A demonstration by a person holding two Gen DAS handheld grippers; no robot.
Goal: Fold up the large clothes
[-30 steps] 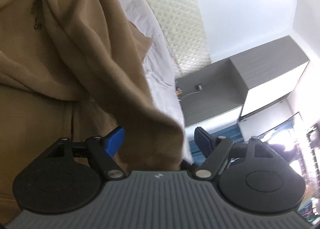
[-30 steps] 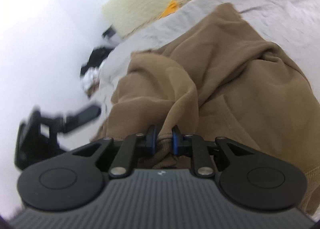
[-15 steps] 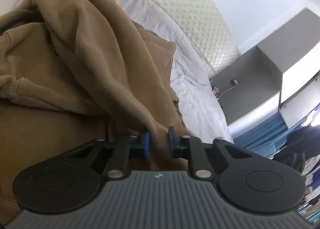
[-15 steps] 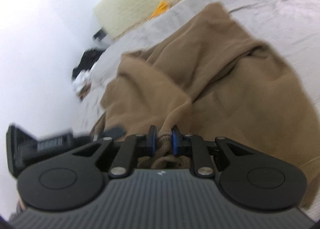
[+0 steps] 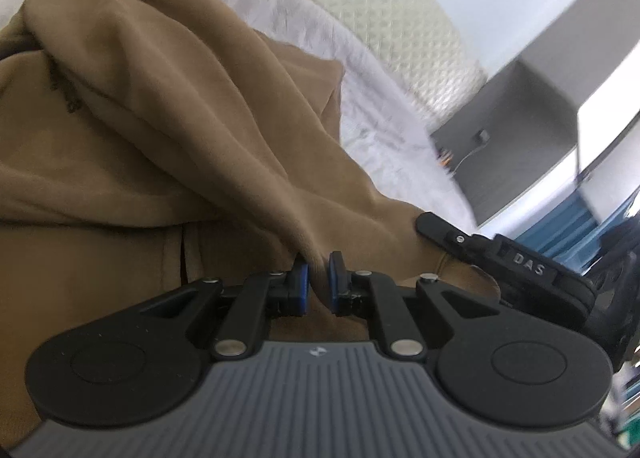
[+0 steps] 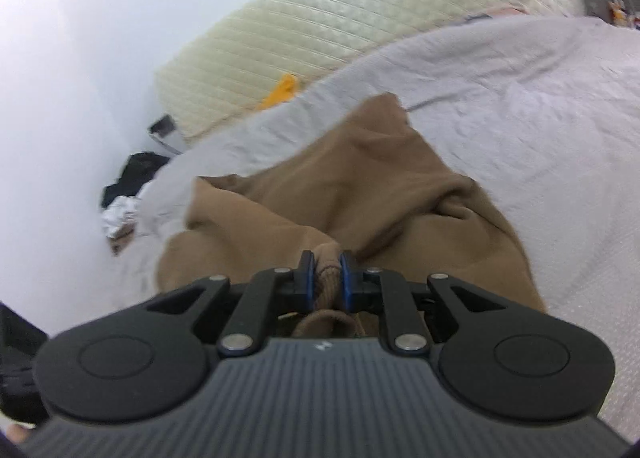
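I've got the brown hoodie heaped on the pale bedsheet, w/ the quilted headboard behind. My left gripper is pinching a fold of its fabric. My right gripper is clamped on a ribbed edge. Other gripper's fingers show at right in the left view.

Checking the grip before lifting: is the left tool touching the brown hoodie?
Touching. The left wrist view shows the left tool pinching a fold of the brown hoodie.
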